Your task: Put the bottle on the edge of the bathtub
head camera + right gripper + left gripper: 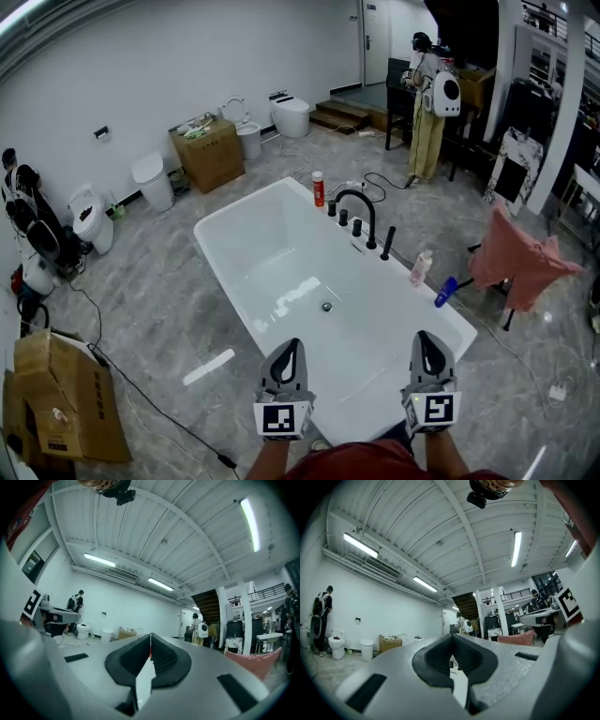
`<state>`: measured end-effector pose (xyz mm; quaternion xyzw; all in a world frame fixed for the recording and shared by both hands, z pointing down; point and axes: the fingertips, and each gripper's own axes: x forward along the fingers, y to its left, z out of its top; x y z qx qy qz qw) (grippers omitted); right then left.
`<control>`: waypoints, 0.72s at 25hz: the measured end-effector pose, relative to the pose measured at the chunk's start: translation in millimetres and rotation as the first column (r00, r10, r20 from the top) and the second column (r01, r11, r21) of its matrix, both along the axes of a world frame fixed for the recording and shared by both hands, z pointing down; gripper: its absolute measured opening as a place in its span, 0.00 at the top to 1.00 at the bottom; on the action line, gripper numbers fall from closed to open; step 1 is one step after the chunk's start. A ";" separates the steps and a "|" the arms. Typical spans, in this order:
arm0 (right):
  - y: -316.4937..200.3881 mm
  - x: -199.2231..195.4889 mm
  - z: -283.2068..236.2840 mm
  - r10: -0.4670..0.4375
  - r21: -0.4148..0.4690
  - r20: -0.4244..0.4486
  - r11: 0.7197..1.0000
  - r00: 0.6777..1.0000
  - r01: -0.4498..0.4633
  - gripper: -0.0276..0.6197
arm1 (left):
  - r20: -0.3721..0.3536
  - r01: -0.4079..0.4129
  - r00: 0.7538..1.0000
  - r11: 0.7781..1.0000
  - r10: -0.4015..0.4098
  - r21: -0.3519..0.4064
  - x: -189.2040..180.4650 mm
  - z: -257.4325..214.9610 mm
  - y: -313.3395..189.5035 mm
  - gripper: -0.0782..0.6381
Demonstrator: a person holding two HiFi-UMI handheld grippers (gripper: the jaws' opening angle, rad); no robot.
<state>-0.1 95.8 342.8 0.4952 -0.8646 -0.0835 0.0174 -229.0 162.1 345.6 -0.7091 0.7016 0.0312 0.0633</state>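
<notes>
Cut off by the head view's bottom edge: both forearms behind the left gripper and right gripper. Hidden behind those two and a red garment: the near end of the bathtub. Too small to read: labels on the orange bottle and pale bottle by the far rim. Next to the pale one, a blue thing, perhaps another bottle. In both gripper views, tub almost wholly masked by the gripper's own body.

The head view looks steeply down from the near end of the white bathtub — close above it. Both gripper views face across the room, tilted ceilingward — sharing the distant standing person.
</notes>
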 end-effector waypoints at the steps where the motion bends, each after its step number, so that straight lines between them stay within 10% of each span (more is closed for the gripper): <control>1: -0.4 2.0 -2.9 0.009 0.010 0.012 1.000 1.000 -0.009 0.96 | -0.001 -0.001 1.000 1.000 0.001 0.001 0.9 -0.2 -0.3 0.88; 18: -7.9 3.7 -2.8 0.001 -0.002 0.015 1.000 1.000 -0.001 0.96 | -0.001 -0.001 1.000 1.000 0.001 0.000 3.2 -0.5 -6.0 0.88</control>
